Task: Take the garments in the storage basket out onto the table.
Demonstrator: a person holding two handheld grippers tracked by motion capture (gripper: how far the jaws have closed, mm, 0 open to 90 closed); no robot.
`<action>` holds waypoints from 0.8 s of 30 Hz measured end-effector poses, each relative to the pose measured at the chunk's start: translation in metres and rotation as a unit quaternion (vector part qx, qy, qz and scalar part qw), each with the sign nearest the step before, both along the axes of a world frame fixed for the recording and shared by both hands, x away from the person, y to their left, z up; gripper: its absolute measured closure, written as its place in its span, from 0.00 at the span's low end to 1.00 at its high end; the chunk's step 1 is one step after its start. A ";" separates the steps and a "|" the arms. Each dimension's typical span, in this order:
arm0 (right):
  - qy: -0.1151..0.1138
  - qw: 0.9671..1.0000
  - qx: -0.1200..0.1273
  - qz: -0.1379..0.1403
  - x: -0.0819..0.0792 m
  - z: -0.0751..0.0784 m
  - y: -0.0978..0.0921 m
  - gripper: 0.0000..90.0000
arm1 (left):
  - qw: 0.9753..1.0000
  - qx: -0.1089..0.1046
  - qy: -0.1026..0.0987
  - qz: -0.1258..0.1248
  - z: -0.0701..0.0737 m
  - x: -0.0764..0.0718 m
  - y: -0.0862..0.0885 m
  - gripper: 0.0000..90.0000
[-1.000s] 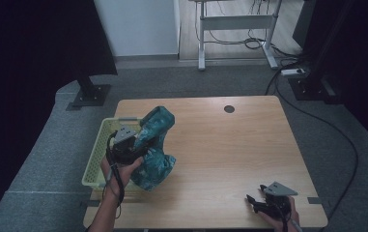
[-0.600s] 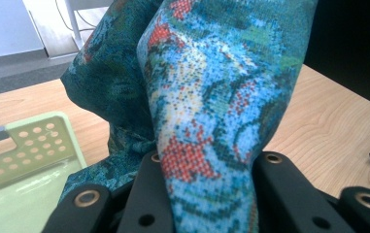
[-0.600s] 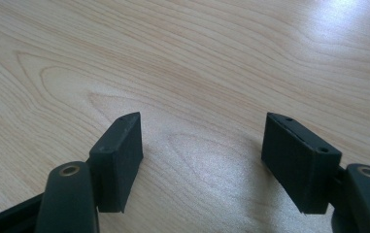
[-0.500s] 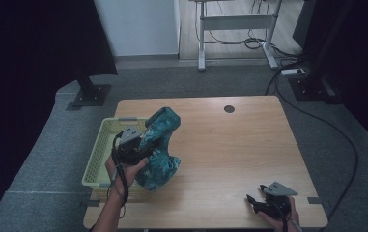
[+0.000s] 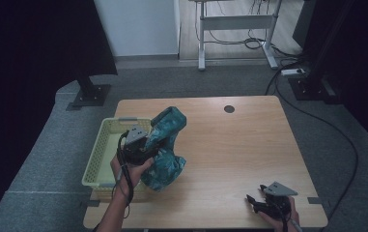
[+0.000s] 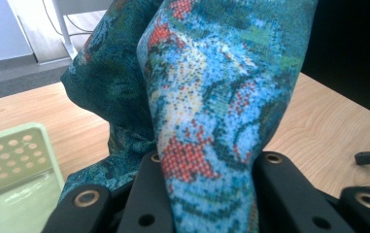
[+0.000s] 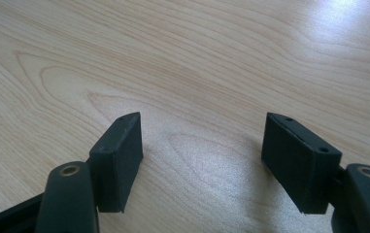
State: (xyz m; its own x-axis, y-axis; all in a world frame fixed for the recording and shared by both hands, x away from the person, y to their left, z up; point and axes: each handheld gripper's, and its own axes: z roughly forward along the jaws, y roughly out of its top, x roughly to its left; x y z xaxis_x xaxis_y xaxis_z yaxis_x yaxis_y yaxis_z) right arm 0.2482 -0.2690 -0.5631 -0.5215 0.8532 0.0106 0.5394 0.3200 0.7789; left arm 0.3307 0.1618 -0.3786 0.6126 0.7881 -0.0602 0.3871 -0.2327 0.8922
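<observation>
The left tongs [image 5: 145,145] are clamped on a fold of teal patterned cloth [image 5: 166,145], a knit-looking fabric with blue, red and yellow flecks. In the left gripper view the fold rises between the two black jaws, pinched tight at its base, and stands upright above them [image 6: 211,97]. From the high view, the cloth is lifted at its upper end near the back of the bench [image 5: 239,150] while its lower bulk rests on the wood just beside a pale green perforated basket [image 5: 102,154], which sits at the bench's left edge. A corner of that basket shows in the left gripper view [image 6: 12,160]. The right tongs [image 5: 261,203] sit low at the front right of the bench, well apart from the cloth, jaws spread wide with nothing but bare wood between them [image 7: 202,145]
</observation>
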 end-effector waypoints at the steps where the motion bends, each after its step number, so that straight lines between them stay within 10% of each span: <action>1: 0.000 1.000 0.000 0.000 0.000 0.000 0.000 0.34 | 1.000 0.000 0.000 0.000 0.000 0.000 -0.002 0.86; 24: -0.001 1.000 0.000 0.000 0.000 0.000 0.000 0.34 | 1.000 -0.001 0.005 -0.024 -0.007 0.001 -0.030 0.86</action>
State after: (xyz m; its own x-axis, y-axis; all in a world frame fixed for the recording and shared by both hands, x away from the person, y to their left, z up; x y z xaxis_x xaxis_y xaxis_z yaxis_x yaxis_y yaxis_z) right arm 0.2481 -0.2691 -0.5633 -0.5221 0.8528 0.0095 0.5376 0.3205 0.7799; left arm 0.3314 0.1323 -0.3858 0.6488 0.7579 -0.0674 0.3841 -0.2498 0.8889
